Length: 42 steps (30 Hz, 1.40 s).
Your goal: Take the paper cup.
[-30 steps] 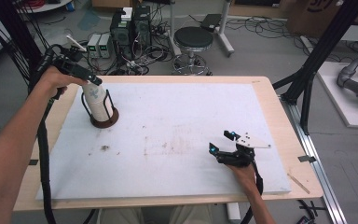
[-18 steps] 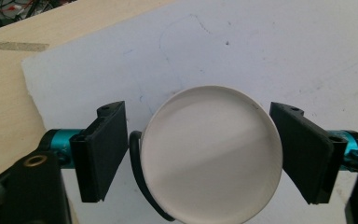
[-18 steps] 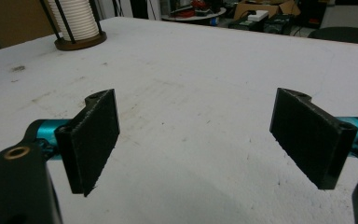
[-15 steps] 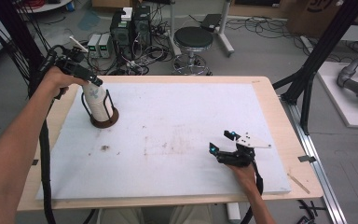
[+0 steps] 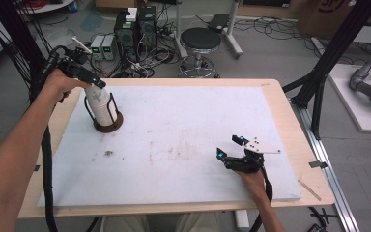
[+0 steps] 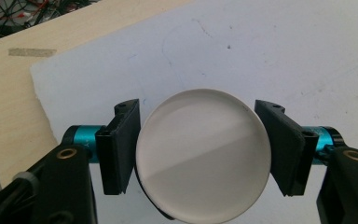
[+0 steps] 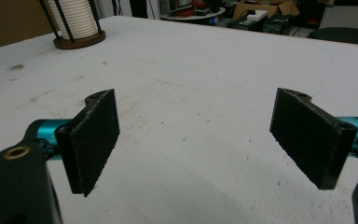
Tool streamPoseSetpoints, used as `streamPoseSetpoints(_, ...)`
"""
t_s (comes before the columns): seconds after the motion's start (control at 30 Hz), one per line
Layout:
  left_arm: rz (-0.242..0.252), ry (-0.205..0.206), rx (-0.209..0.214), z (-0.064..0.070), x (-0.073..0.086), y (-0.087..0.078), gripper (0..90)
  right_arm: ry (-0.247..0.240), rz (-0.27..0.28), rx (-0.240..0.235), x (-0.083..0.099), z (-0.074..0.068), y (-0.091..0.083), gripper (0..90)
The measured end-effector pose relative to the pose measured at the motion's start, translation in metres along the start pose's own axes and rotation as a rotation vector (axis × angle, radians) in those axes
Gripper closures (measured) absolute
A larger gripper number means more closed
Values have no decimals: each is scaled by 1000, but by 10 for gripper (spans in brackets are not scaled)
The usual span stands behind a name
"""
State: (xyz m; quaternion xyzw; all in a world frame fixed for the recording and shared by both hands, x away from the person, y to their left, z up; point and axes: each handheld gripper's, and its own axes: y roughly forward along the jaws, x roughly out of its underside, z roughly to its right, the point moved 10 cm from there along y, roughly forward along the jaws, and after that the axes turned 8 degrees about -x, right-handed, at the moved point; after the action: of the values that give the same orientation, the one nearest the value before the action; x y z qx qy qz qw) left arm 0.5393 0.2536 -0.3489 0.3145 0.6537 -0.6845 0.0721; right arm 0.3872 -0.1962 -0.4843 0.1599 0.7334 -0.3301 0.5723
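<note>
A stack of white discs (image 5: 102, 108) stands in a holder with black wire posts and a round brown base (image 5: 109, 126) at the far left of the white board. My left gripper (image 5: 96, 87) is at the top of the stack. In the left gripper view its jaws sit against both sides of the top white disc (image 6: 200, 140), so the gripper (image 6: 203, 156) is shut on it. My right gripper (image 5: 228, 147) rests low on the board at the near right, open, with nothing between its pads (image 7: 193, 135). The stack (image 7: 74, 18) shows far off in the right gripper view.
The white board (image 5: 183, 111) covers a wooden table (image 5: 282, 111). A small dark stain (image 5: 108, 153) marks the board near the holder. Beyond the table stand a stool (image 5: 200, 41) and floor electronics (image 5: 135, 26). A black frame strut (image 5: 326, 67) rises at the right.
</note>
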Motion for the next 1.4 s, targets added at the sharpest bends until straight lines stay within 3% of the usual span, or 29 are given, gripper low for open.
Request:
streamPoseSetpoints(0.53, 40, -34, -3, -2, -4, -8, 351, -3, 0, -2, 0, 0, 0, 160)
streamPoseSetpoints(1.4, 53, -25, 5, -3, -4, -11, 345, -6, -2, 0, 0, 0, 0, 160)
